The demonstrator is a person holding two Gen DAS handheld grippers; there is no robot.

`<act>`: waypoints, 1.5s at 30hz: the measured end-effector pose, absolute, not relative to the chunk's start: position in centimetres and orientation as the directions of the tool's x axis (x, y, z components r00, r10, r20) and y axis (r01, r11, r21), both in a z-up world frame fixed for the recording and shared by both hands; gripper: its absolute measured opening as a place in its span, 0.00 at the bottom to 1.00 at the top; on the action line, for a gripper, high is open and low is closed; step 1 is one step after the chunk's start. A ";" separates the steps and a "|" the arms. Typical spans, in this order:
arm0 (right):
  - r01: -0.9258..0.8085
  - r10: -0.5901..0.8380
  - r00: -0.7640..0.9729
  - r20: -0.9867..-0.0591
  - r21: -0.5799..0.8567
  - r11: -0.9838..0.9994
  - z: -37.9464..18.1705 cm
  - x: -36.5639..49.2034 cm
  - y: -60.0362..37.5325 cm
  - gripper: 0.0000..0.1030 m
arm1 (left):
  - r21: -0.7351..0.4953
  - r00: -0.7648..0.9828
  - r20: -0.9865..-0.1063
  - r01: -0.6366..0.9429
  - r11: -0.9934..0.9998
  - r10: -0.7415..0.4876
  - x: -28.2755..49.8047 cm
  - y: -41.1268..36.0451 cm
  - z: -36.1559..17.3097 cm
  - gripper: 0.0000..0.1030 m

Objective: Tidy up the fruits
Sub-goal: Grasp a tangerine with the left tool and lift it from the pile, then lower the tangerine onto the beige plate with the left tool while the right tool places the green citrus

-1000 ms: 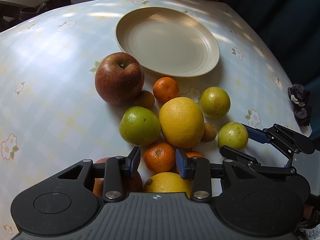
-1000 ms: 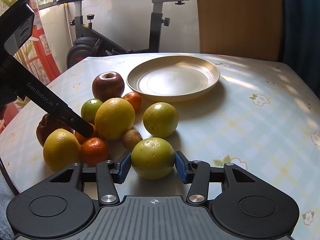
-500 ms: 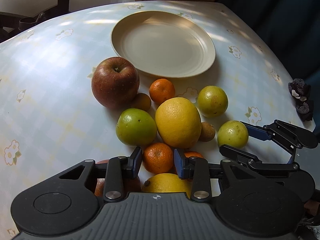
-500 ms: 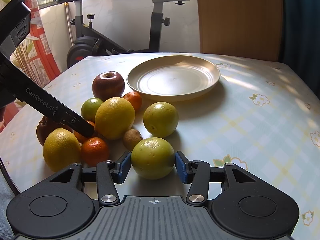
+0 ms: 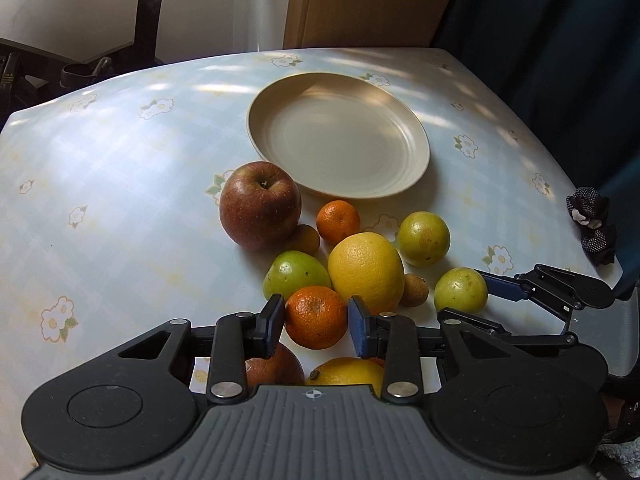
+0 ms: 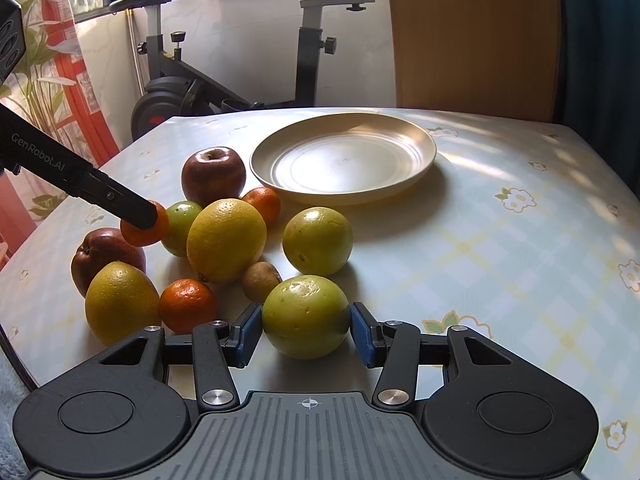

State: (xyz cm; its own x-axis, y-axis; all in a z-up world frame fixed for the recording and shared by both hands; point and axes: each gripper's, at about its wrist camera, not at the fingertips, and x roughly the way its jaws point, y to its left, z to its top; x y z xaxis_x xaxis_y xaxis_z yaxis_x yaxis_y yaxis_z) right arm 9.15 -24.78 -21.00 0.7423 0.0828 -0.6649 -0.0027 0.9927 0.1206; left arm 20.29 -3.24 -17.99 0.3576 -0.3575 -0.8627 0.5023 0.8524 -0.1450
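- Desk [image 5: 120, 184], pale checked cover with small flower prints, carries everything; it spreads out ahead of both claws.
- Plate [image 5: 340, 136], beige and bare, sits on the desk well ahead of the left claw, beyond the fruit pile.
- Red apple [image 5: 260, 204] stands ahead and slightly left of the left claw, just short of the plate rim. A second red apple [image 6: 106, 258] lies under the left claw.
- Large yellow citrus [image 5: 366, 272] rests just ahead-right of the left claw. A second yellow citrus [image 6: 120, 302] lies beneath that claw.
- Left claw [image 5: 316, 322] is clenched on a mandarin [image 5: 316, 316]: both blue pads press its sides. In the right wrist view the mandarin hangs clear of the desk, above the pile. The jaws have just been closing on it.
- Right claw [image 6: 306, 330] brackets a green fruit [image 6: 306, 316] that sits on the desk. Pads touch or nearly touch its sides; cannot tell whether they press.
- Another green fruit [image 6: 318, 240] lies ahead of the right claw; a third green fruit [image 5: 296, 274] lies just ahead of the left claw.
- Two more mandarins: one [image 5: 338, 222] near the plate, one [image 6: 188, 306] left of the right claw.
- Small brown fruit [image 6: 261, 280], just ahead-left of the right claw.
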 end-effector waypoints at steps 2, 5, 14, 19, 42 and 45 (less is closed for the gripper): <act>-0.002 0.085 0.749 -0.657 0.126 0.992 -20.8 9.1 -24.9 0.43 | -0.134 0.391 -0.847 0.500 0.856 -0.361 20.2 -2.9 -17.0 0.35; -0.003 0.083 0.757 -0.649 0.123 0.992 -20.4 9.0 -24.9 0.43 | -0.134 0.429 -0.823 0.492 0.861 -0.373 20.2 -2.5 -15.9 0.35; -0.013 0.078 0.788 -0.611 0.111 0.994 -18.5 9.3 -25.8 0.43 | -0.129 0.497 -0.775 0.481 0.867 -0.391 20.8 -2.6 -14.3 0.35; -0.020 0.062 0.797 -0.600 0.077 0.997 -17.1 10.5 -26.5 0.43 | -0.137 0.505 -0.766 0.476 0.869 -0.398 21.5 -2.8 -14.3 0.35; -0.134 0.122 0.786 -0.606 0.024 0.991 -16.5 25.0 -30.7 0.43 | -0.132 0.504 -0.772 0.467 0.874 -0.386 33.1 -8.0 -18.3 0.35; -0.152 0.118 0.770 -0.627 0.000 0.988 -17.6 27.8 -30.9 0.43 | -0.085 0.487 -0.805 0.468 0.879 -0.338 34.8 -9.3 -19.7 0.35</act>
State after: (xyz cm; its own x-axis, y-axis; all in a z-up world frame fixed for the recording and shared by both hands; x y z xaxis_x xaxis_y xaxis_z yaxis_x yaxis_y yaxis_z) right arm 27.82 -30.86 -17.59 0.7698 0.1179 -0.6274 -0.1515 0.9885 -0.0002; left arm 34.84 -9.35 -19.73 0.4874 -0.3378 -0.8052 0.4685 0.8794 -0.0853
